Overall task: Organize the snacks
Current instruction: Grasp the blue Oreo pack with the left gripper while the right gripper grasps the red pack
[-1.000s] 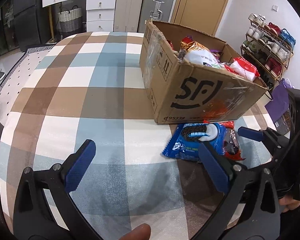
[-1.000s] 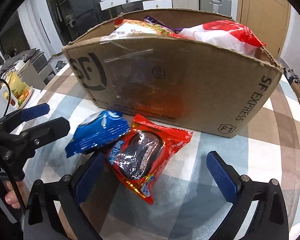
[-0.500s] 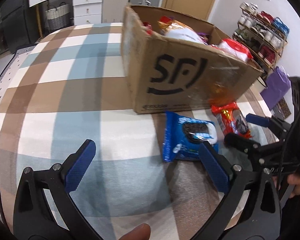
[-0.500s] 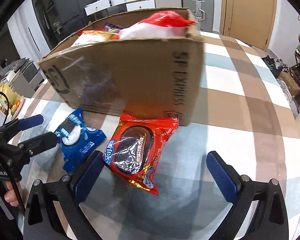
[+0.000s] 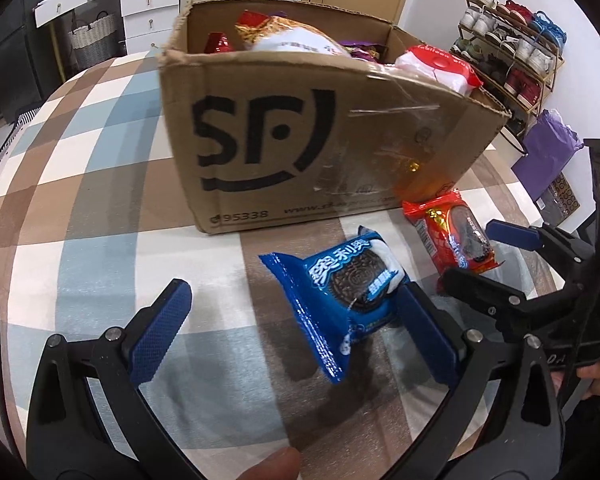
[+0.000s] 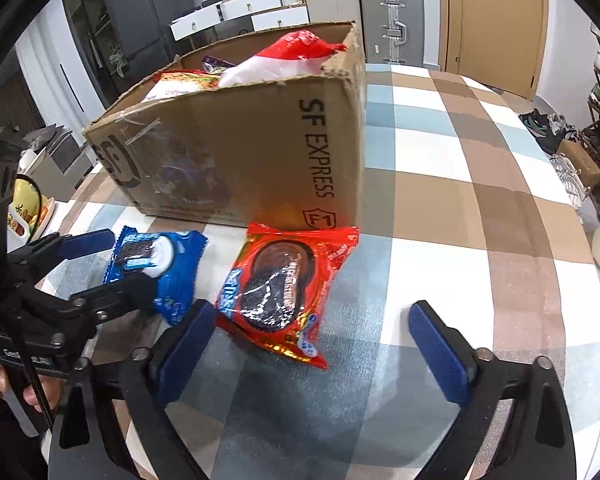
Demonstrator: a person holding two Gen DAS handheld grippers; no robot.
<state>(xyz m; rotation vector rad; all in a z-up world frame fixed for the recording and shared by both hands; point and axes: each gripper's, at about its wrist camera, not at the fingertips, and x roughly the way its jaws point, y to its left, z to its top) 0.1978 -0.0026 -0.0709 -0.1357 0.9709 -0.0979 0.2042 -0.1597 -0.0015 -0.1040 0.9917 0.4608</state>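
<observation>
A blue Oreo packet (image 5: 342,286) lies on the checked tablecloth in front of a cardboard SF box (image 5: 300,152) filled with snack bags. My left gripper (image 5: 296,324) is open, its right finger beside the packet's right edge. A red Oreo packet (image 6: 278,288) lies to the right of the blue one (image 6: 160,266), near the box's corner (image 6: 260,160). My right gripper (image 6: 312,338) is open just in front of the red packet, its left finger next to the packet's lower left edge. The red packet also shows in the left wrist view (image 5: 450,236).
The tablecloth (image 6: 460,184) stretches right of the box. A shoe rack (image 5: 512,52) and a purple bag (image 5: 548,152) stand beyond the table's right side. Drawers, suitcases and a door are at the back. A yellow container (image 6: 24,208) sits off the left edge.
Both grippers have moved closer to the packets. The left gripper's right finger now sits beside the blue packet, and the right gripper's left finger is at the red packet's edge.
</observation>
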